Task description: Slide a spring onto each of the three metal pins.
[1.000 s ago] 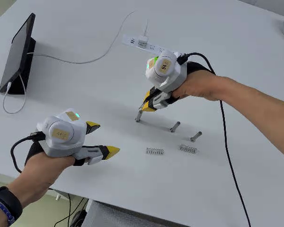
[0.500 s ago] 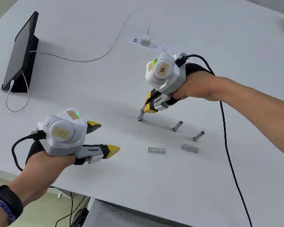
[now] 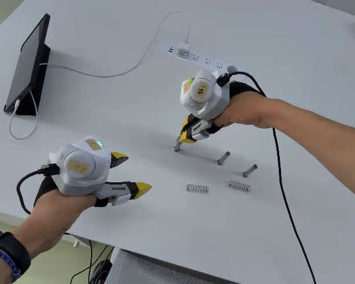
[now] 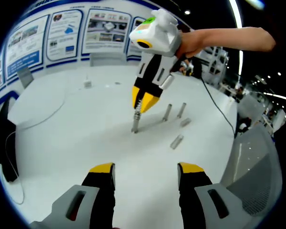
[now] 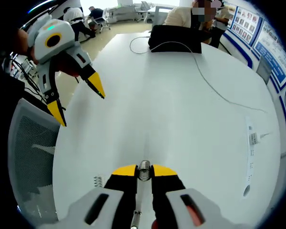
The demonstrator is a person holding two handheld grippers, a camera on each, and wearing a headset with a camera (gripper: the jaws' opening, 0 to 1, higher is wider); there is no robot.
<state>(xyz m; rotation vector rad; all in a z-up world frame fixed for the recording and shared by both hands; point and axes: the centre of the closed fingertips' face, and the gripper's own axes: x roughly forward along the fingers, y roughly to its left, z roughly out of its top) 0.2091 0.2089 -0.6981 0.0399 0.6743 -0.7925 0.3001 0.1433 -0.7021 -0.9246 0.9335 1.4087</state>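
Fitting the first spring: the right gripper (image 3: 186, 134) is pinching a spring (image 4: 138, 106) between its drawn-together yellow tips and is holding it upright just above the first pin (image 3: 177, 146), which is standing on the white table (image 3: 106, 112) at about 7 o'clock from the gripper body in the head view. In the right gripper view the spring is showing end-on between the jaws, with the pin's shaft appearing to run in line beneath it; whether the lowest coil is already touching the pin's top cannot be told. The second pin (image 3: 223, 158) and third pin (image 3: 249, 170) are standing bare at 4 o'clock from the first, while a second spring (image 3: 196, 189) and a third spring (image 3: 239, 186) are lying flat on the table at 5 o'clock, apart from the pins. The left gripper (image 3: 130, 174) is hovering at 8 o'clock from the work with its jaws spread, carrying nothing. The task appears to be at its opening stage. For a clean fit, the spring's axis should be lining up with the pin while the gripper is descending straight, and the pinch should be loosening only once several coils are surrounding the shaft; a tilted approach is likely to snag a coil on the pin's rim or tip the pin.
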